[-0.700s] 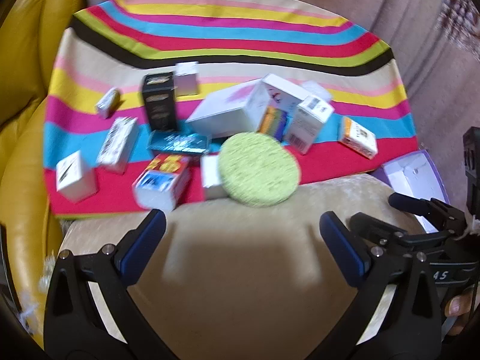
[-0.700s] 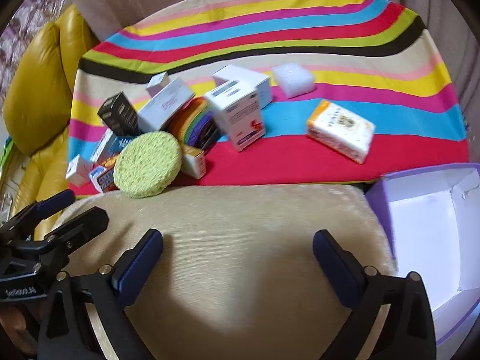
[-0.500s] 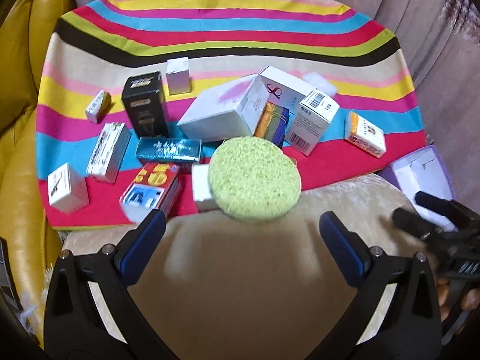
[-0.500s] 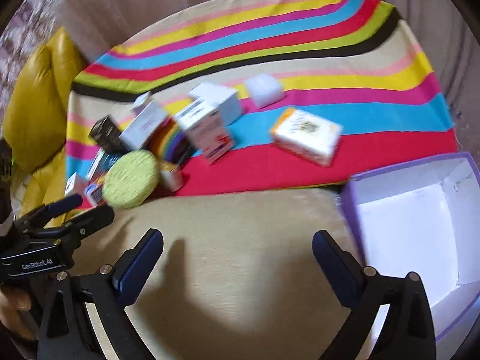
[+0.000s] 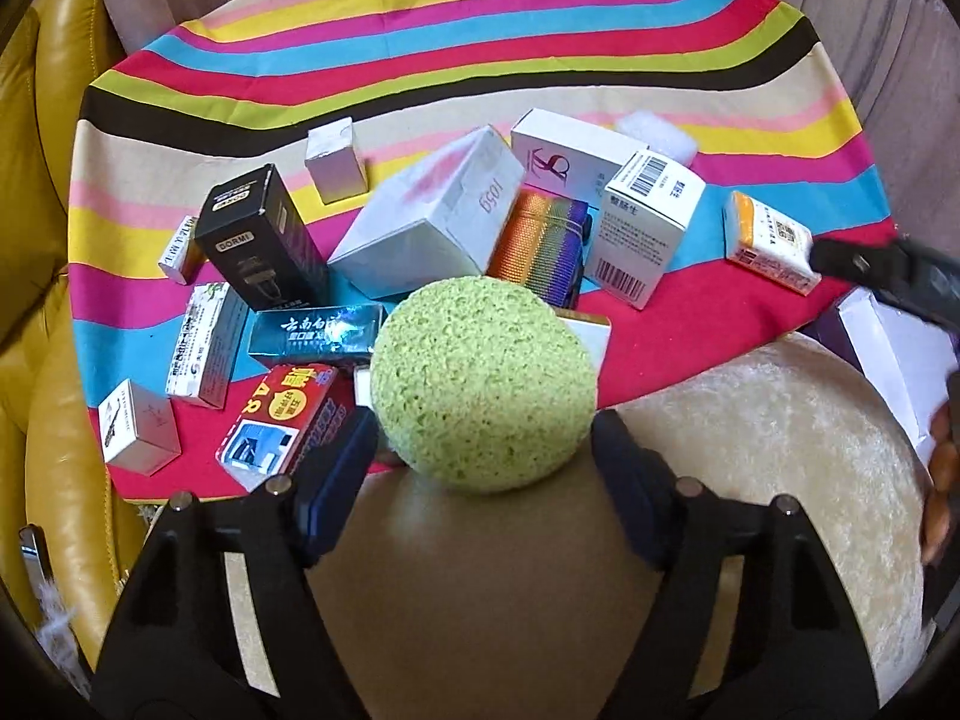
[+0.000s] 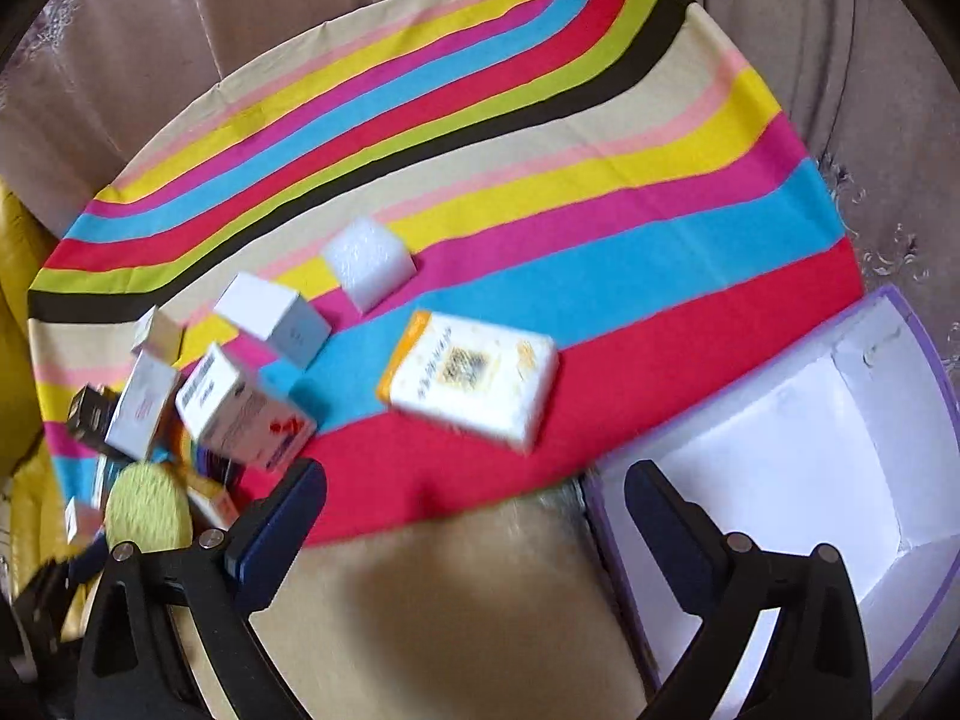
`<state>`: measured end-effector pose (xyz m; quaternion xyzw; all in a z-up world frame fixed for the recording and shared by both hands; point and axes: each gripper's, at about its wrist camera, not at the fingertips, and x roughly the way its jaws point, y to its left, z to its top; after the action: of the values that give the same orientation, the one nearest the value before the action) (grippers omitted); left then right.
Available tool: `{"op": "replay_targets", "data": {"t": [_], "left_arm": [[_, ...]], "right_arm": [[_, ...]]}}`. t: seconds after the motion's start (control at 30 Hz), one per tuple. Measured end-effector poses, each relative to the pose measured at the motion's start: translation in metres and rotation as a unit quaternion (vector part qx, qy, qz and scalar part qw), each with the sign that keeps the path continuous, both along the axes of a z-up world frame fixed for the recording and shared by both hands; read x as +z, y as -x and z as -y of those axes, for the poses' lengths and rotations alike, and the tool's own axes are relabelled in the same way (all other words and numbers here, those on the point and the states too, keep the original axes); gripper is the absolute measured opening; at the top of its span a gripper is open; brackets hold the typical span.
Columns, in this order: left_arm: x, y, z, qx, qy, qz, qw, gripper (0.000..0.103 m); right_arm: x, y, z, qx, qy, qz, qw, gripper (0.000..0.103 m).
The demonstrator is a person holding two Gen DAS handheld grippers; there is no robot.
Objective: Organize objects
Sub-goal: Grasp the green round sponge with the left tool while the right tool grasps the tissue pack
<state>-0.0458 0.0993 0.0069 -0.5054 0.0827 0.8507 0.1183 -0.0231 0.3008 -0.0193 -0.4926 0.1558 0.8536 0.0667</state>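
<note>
A round green sponge (image 5: 483, 384) lies at the near edge of the striped cloth (image 5: 420, 60), among several small boxes. My left gripper (image 5: 483, 450) has its fingers on either side of the sponge's near part, close to it; contact is not clear. My right gripper (image 6: 474, 498) is open and empty, just short of an orange-and-white box (image 6: 474, 384) on the red stripe. The sponge shows small at the left of the right wrist view (image 6: 147, 507). An open purple box with a white inside (image 6: 810, 468) stands at the right.
A black box (image 5: 261, 237), a large white box (image 5: 432, 222), a rainbow box (image 5: 540, 246), a barcode box (image 5: 645, 228) and a red box (image 5: 282, 420) crowd around the sponge. A white foam block (image 6: 369, 261) lies further back. A yellow leather seat (image 5: 36, 180) borders the left.
My left gripper has moved forward to the green sponge and its fingers have closed in around it. My right gripper has moved forward and right toward the orange-and-white box.
</note>
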Motion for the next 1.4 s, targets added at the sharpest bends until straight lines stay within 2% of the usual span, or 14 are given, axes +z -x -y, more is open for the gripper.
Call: {"op": "replay_targets", "data": {"t": [0.23, 0.4, 0.5, 0.57, 0.6, 0.7, 0.77, 0.97, 1.03, 1.1, 1.13, 1.17, 1.27, 1.4], "left_arm": [[0.002, -0.003, 0.003, 0.007, -0.017, -0.009, 0.9998, 0.076], [0.01, -0.009, 0.008, 0.015, -0.035, -0.03, 0.9988, 0.076], [0.016, -0.012, 0.012, 0.016, -0.05, -0.043, 0.9977, 0.075], [0.019, -0.014, 0.012, 0.016, -0.055, -0.048, 0.9972, 0.075], [0.019, -0.014, 0.012, 0.015, -0.055, -0.048, 0.9972, 0.075], [0.023, -0.017, 0.011, 0.013, -0.059, -0.056, 0.9966, 0.075], [0.026, -0.021, 0.01, 0.01, -0.064, -0.062, 0.996, 0.075], [0.028, -0.023, 0.006, 0.01, -0.071, -0.06, 0.9956, 0.075], [0.028, -0.023, 0.005, 0.01, -0.07, -0.06, 0.9957, 0.075], [0.026, -0.022, 0.004, 0.01, -0.07, -0.058, 0.9958, 0.075], [0.026, -0.023, 0.005, 0.008, -0.069, -0.059, 0.9958, 0.075], [0.026, -0.023, 0.004, 0.006, -0.07, -0.059, 0.9958, 0.075], [0.025, -0.024, 0.003, 0.002, -0.07, -0.057, 0.9959, 0.075], [0.025, -0.024, 0.001, 0.0, -0.075, -0.059, 0.9955, 0.075]], "right_arm": [[-0.004, 0.032, 0.008, -0.014, -0.035, 0.003, 0.999, 0.101], [-0.013, 0.05, 0.012, -0.019, -0.057, 0.021, 0.998, 0.1], [-0.021, 0.057, 0.008, -0.026, -0.058, 0.036, 0.997, 0.089], [-0.024, 0.057, 0.007, -0.023, -0.051, 0.04, 0.998, 0.077], [-0.024, 0.057, 0.005, -0.023, -0.05, 0.038, 0.998, 0.077], [-0.021, 0.053, 0.002, -0.026, -0.046, 0.03, 0.998, 0.063], [-0.017, 0.046, -0.001, -0.025, -0.036, 0.019, 0.999, 0.048], [-0.015, 0.028, -0.013, -0.018, 0.005, 0.006, 1.0, 0.037], [-0.011, 0.023, -0.017, -0.026, 0.01, 0.002, 1.0, 0.038], [-0.008, 0.02, -0.019, -0.036, 0.015, -0.002, 0.999, 0.06], [-0.007, 0.021, -0.019, -0.039, 0.019, -0.002, 0.999, 0.085], [-0.005, 0.022, -0.02, -0.043, 0.018, -0.003, 0.999, 0.095], [-0.002, 0.033, -0.013, -0.045, 0.003, 0.006, 0.999, 0.096], [-0.01, 0.058, 0.005, -0.047, -0.039, 0.049, 0.997, 0.099]]}}
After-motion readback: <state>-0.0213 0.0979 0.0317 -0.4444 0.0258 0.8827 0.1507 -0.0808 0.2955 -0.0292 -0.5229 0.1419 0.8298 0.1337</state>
